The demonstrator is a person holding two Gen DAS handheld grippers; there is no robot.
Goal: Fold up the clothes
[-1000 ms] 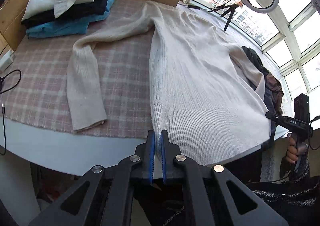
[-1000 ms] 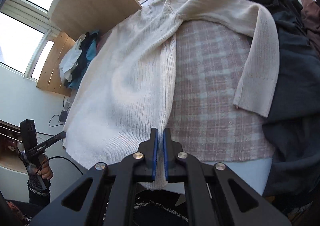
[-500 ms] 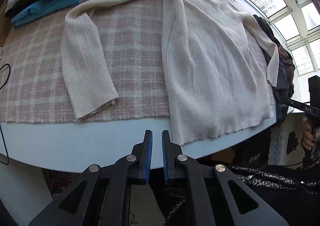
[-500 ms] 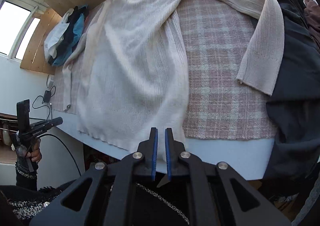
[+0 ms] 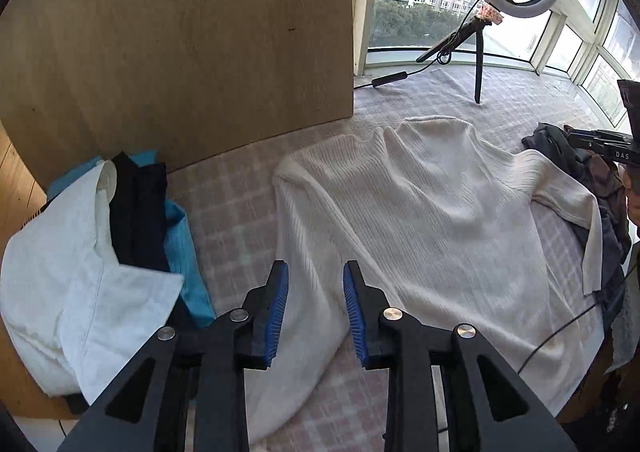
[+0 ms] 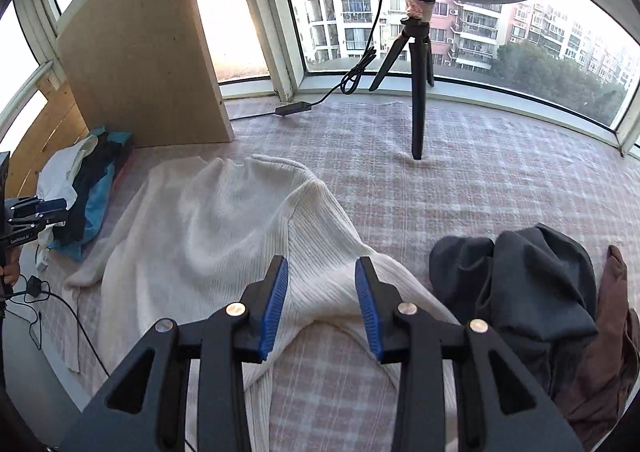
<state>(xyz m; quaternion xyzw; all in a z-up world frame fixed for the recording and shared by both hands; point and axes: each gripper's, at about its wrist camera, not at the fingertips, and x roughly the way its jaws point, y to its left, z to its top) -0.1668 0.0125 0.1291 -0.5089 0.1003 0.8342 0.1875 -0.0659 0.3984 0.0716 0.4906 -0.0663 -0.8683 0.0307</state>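
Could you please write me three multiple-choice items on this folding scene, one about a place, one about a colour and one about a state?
1. Where does the stack of folded clothes sit relative to the cream sweater in the left wrist view?
A. To its left, by the wooden board
B. On top of it
C. Under the tripod

2. What colour are the pads of the left gripper?
A. Red
B. Blue
C. Green

3. How does the right gripper stand?
A. Clamped on the dark garment
B. Shut on a cable
C. Open above the sweater's sleeve

Answers: 1 A, the stack lies left of the sweater below the board. 2 B, the ribbed pads show blue. 3 C, a clear gap separates the pads, with nothing pinched.
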